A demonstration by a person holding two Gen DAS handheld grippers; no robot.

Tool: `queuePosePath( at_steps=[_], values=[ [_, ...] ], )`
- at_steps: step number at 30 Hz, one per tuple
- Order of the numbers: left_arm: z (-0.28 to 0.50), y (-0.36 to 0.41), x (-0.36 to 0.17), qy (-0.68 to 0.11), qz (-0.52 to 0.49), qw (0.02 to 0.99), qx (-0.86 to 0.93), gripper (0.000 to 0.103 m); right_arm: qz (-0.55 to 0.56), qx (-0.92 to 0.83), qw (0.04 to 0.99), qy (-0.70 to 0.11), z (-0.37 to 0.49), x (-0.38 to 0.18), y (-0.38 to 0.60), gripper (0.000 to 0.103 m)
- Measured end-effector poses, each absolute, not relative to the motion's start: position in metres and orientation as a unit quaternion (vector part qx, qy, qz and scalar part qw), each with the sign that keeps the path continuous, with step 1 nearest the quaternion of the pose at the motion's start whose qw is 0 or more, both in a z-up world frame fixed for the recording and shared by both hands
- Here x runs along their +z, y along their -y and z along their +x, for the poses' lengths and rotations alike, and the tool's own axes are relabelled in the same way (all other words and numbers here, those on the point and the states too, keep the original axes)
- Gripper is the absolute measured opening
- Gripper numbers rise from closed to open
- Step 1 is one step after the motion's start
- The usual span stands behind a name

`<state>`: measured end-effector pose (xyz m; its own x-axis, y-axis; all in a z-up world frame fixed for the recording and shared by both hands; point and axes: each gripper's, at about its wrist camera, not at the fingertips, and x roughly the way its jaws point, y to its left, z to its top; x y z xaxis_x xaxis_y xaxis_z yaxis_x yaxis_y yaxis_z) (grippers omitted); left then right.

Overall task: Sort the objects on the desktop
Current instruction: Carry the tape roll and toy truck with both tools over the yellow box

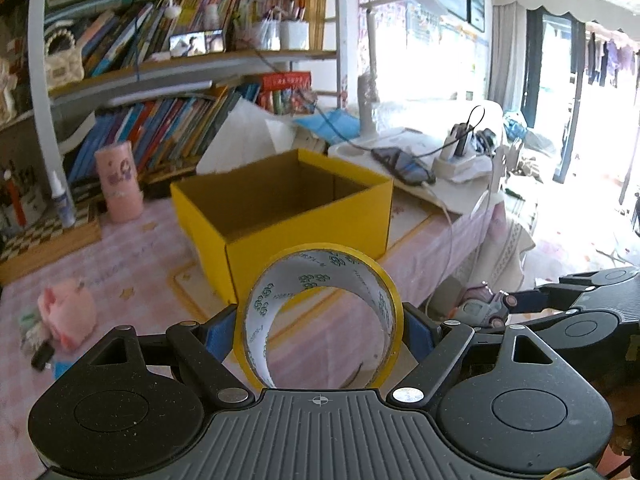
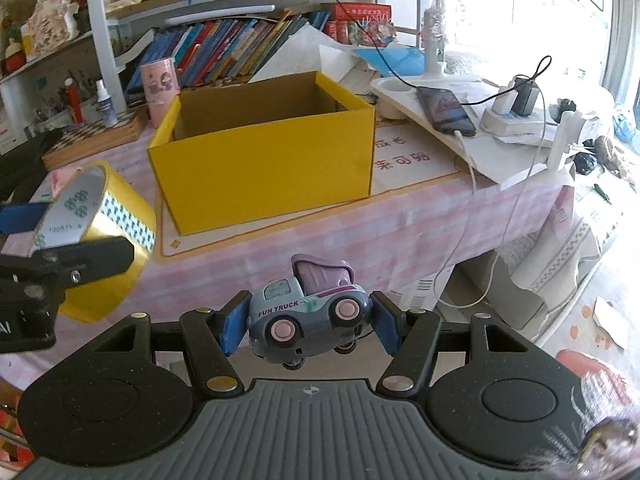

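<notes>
My left gripper (image 1: pixel 320 330) is shut on a roll of yellow tape (image 1: pixel 376 280), held in the air in front of the open yellow cardboard box (image 1: pixel 304 236). The tape roll (image 2: pixel 104 236) and left gripper also show at the left of the right wrist view. My right gripper (image 2: pixel 308 322) is shut on a grey and purple toy truck (image 2: pixel 308 312), held above the table's front edge, nearer than the yellow box (image 2: pixel 264 168). The truck (image 1: pixel 484 306) shows at the right of the left wrist view. The box looks empty inside.
A pink patterned tablecloth (image 2: pixel 360 232) covers the table. A pink cup (image 1: pixel 120 176), a spray bottle (image 1: pixel 62 200) and a chessboard (image 2: pixel 92 136) stand left of the box. A pink toy (image 1: pixel 68 312) lies at left. A phone (image 2: pixel 446 110), chargers and cables sit right. Bookshelves stand behind.
</notes>
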<state>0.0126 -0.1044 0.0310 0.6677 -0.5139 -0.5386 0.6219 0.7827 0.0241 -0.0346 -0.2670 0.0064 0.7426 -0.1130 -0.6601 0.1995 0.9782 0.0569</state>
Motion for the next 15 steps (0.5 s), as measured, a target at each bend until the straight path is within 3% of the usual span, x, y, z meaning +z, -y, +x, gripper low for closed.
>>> queuePosePath(
  at_steps=[15],
  values=[
    [0.054,0.136,0.067,-0.174,0.115,0.932,-0.297,0.084,0.045,-0.076,0.953,-0.288,0.018,0.042,0.304,0.061]
  ],
)
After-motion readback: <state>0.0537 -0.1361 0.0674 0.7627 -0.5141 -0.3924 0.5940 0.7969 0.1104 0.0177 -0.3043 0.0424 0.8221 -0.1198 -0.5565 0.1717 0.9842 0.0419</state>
